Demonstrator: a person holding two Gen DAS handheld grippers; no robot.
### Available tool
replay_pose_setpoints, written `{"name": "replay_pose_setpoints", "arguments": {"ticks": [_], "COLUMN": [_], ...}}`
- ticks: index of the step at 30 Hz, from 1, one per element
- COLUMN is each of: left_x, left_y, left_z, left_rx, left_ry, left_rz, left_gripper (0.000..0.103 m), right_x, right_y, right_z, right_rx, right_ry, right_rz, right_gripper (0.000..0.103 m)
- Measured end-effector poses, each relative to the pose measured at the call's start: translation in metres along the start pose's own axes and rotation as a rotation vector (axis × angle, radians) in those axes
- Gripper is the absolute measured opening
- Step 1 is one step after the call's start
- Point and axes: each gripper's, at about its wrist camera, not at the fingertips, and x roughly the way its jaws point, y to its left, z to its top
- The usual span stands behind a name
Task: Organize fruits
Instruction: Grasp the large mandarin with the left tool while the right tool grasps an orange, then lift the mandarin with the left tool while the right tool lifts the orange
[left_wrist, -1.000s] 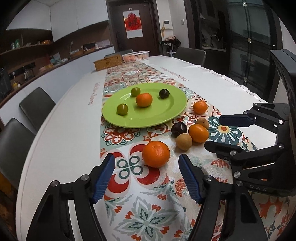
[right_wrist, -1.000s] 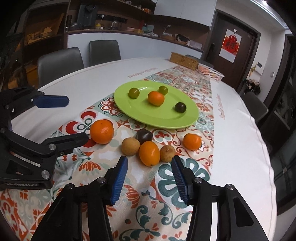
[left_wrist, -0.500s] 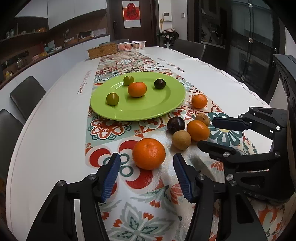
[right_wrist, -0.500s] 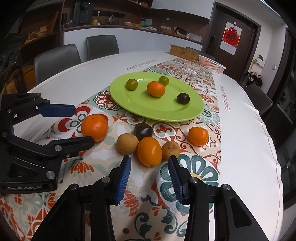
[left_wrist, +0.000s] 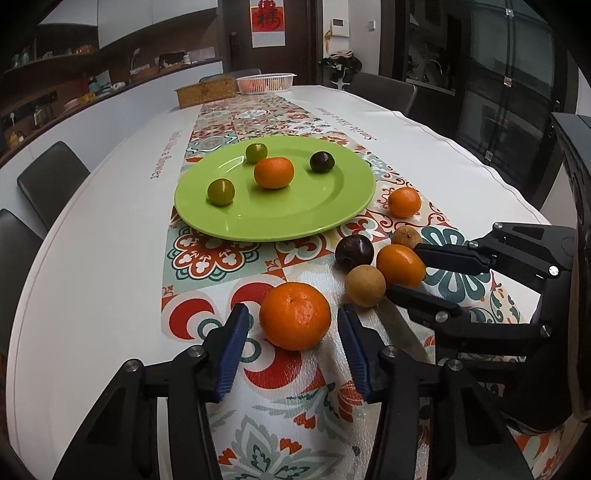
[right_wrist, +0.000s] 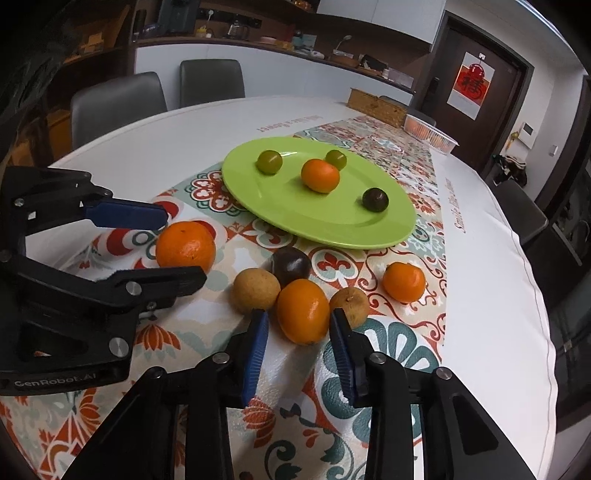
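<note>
A green plate (left_wrist: 332, 214) (right_wrist: 258, 192) holds two green fruits, a small orange (left_wrist: 273, 172) and a dark plum (left_wrist: 321, 161). On the patterned runner lie a big orange (left_wrist: 294, 315) (right_wrist: 185, 244), an oval orange (left_wrist: 400, 265) (right_wrist: 303, 311), two brown fruits (left_wrist: 365, 285), a dark plum (left_wrist: 354, 247) and a small orange (left_wrist: 404, 201) (right_wrist: 403, 281). My left gripper (left_wrist: 291, 332) is open, its fingers at either side of the big orange. My right gripper (right_wrist: 298, 334) is open, its fingers at either side of the oval orange.
A wicker box (left_wrist: 205, 91) and a white basket (left_wrist: 266, 82) stand at the table's far end. Grey chairs (right_wrist: 118, 103) line the table's sides. The white tablecloth borders the runner on both sides.
Both grippers have moved forward and down. The left fingers now flank the big orange; the right fingers now flank the oval orange. No fruit has moved.
</note>
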Motion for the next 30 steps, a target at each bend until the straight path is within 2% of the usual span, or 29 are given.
{"name": "replay_pose_setpoints", "arguments": {"ticks": [2,3,9,30], "left_x": [0.001,0.001,-0.002,-0.061], "left_y": [0.001,0.001,-0.001,-0.009], "left_z": [0.001,0.001,0.001,0.004], "left_rx": [-0.007,-0.009,-0.029,-0.074], "left_ry": [0.000,0.003,0.009,-0.081], "left_rz": [-0.003,-0.005,-0.016,0.014], "left_gripper": [0.045,0.040,0.040,0.040], "right_x": [0.001,0.000,-0.008,-0.063], "right_y": [-0.003,-0.004,-0.006,-0.016], "right_z": [0.000,0.000,-0.002,0.007], "right_rx": [0.015,0.023,0.055,0.156], "right_ry": [0.003,0.004,-0.008,-0.090], "right_rz": [0.005,0.011,0.025,0.065], "right_gripper": [0.031,0.031,0.030,0.030]}}
